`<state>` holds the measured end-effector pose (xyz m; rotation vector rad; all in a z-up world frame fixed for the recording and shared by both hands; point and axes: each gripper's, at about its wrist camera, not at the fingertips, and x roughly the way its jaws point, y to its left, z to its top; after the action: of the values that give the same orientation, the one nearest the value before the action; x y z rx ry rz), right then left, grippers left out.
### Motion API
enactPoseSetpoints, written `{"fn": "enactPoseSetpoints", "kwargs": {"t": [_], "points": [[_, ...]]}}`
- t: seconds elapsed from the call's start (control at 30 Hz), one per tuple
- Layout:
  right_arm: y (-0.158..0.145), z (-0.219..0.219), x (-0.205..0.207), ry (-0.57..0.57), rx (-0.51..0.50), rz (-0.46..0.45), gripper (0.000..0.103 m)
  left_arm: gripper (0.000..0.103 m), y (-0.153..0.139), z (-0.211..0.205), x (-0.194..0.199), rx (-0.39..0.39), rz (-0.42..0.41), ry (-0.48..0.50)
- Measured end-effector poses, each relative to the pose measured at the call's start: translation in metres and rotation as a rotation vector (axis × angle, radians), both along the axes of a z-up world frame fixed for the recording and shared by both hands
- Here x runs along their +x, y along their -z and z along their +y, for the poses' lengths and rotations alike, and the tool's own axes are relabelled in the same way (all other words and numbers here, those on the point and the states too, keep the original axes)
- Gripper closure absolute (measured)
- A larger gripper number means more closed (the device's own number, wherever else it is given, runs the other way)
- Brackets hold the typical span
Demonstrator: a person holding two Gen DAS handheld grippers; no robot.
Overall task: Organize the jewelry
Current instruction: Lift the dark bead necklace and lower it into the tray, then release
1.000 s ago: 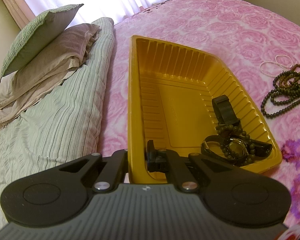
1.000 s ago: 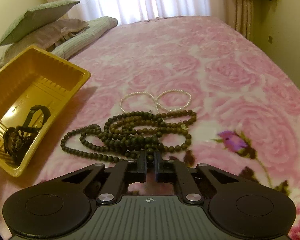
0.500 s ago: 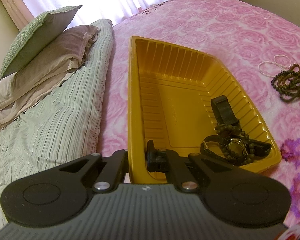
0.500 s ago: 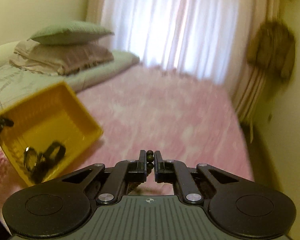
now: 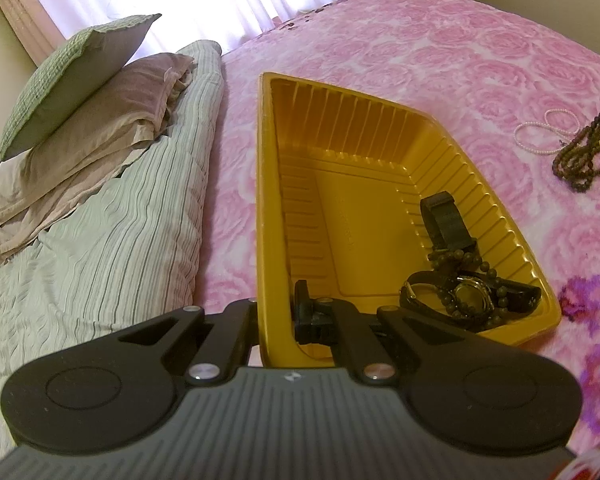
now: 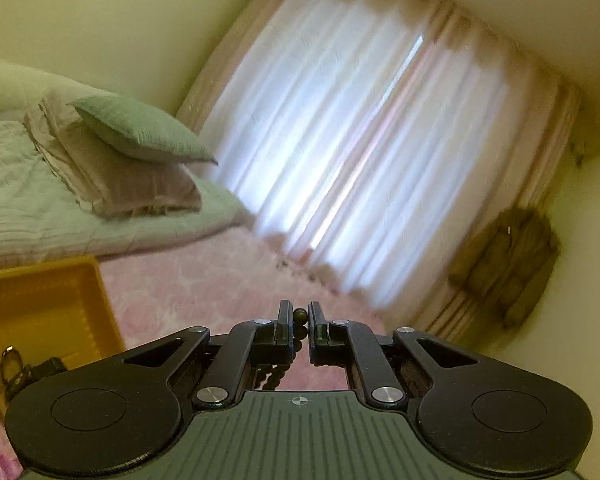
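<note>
My left gripper (image 5: 278, 312) is shut on the near rim of the yellow tray (image 5: 268, 200), one finger outside the wall and one inside. A watch (image 5: 470, 296), a dark bead bracelet and a black strap (image 5: 444, 220) lie in the tray's near right corner. My right gripper (image 6: 299, 316) is shut on the dark bead necklace (image 6: 299, 314), with beads hanging below the fingers. In the left wrist view the necklace (image 5: 584, 156) hangs at the far right, its lower loops just above or on the bed. A white pearl strand (image 5: 540, 136) lies beside it.
A pink rose bedspread (image 5: 420, 60) covers the bed. Striped bedding and stacked pillows (image 5: 100, 120) lie left of the tray. The right wrist view faces a curtained window (image 6: 360, 160) and shows the tray (image 6: 52, 304) at lower left.
My right gripper has risen with the dark bead necklace and tilted up toward the window. The necklace has been pulled up off the bed into a hanging bunch. The left gripper and tray have held still.
</note>
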<state>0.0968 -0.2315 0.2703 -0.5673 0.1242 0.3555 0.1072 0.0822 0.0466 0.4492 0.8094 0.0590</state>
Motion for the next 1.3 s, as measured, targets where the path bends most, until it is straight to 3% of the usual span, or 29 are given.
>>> {"fn": "enactPoseSetpoints", "kwargs": {"t": [0.4,0.73,1.0,1.3], "points": [[-0.056,0.052,0.008,-0.125,-0.059,-0.12,0.096,0.1,0.0,0.001,0.0,-0.007,-0.003,0.004],[-0.072,0.125,0.028,-0.263,-0.081,-0.115,0.096,0.1,0.002,0.005,0.0,-0.021,-0.004,0.009],[-0.036,0.185,0.049,-0.356,-0.204,-0.041,0.096,0.1,0.003,0.008,0.0,-0.03,-0.004,0.009],[0.031,0.235,0.068,-0.435,-0.358,0.038,0.096,0.1,0.005,0.012,0.0,-0.042,-0.005,0.007]]}}
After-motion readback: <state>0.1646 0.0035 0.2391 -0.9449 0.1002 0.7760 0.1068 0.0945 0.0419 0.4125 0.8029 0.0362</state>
